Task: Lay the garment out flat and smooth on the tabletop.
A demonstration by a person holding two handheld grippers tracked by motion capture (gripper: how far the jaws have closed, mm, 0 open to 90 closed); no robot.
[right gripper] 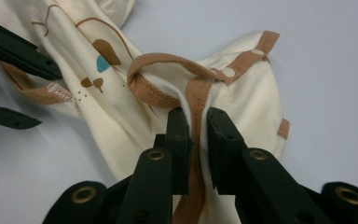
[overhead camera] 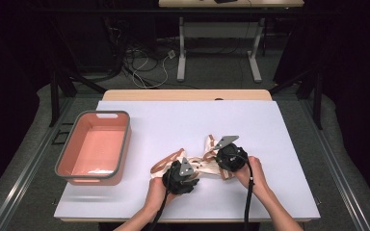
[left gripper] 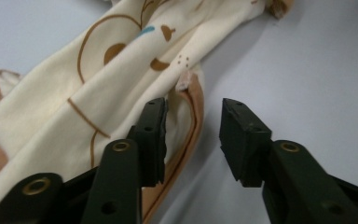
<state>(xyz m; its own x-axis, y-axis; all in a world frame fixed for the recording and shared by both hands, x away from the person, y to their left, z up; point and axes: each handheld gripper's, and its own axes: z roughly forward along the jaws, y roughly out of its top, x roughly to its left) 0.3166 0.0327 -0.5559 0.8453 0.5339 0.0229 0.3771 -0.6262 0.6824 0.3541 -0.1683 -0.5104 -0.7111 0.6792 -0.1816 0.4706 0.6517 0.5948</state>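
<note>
Right gripper clamped on cream garment's brown trim, left gripper apart beside hem, white table

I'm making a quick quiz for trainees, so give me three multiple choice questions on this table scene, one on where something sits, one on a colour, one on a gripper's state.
1. Where is the bin?
A. left side of the table
B. right side of the table
C. on the floor

2. What colour is the trim on the cream garment?
A. green
B. brown
C. black

3. What is the right gripper doing?
A. hanging open above the table
B. shut on the bin's rim
C. shut on the garment's trim

Answers:
1 A, the high view shows it at the left edge.
2 B, brown bands edge the cloth.
3 C, the trim runs pinched between its jaws.
</note>
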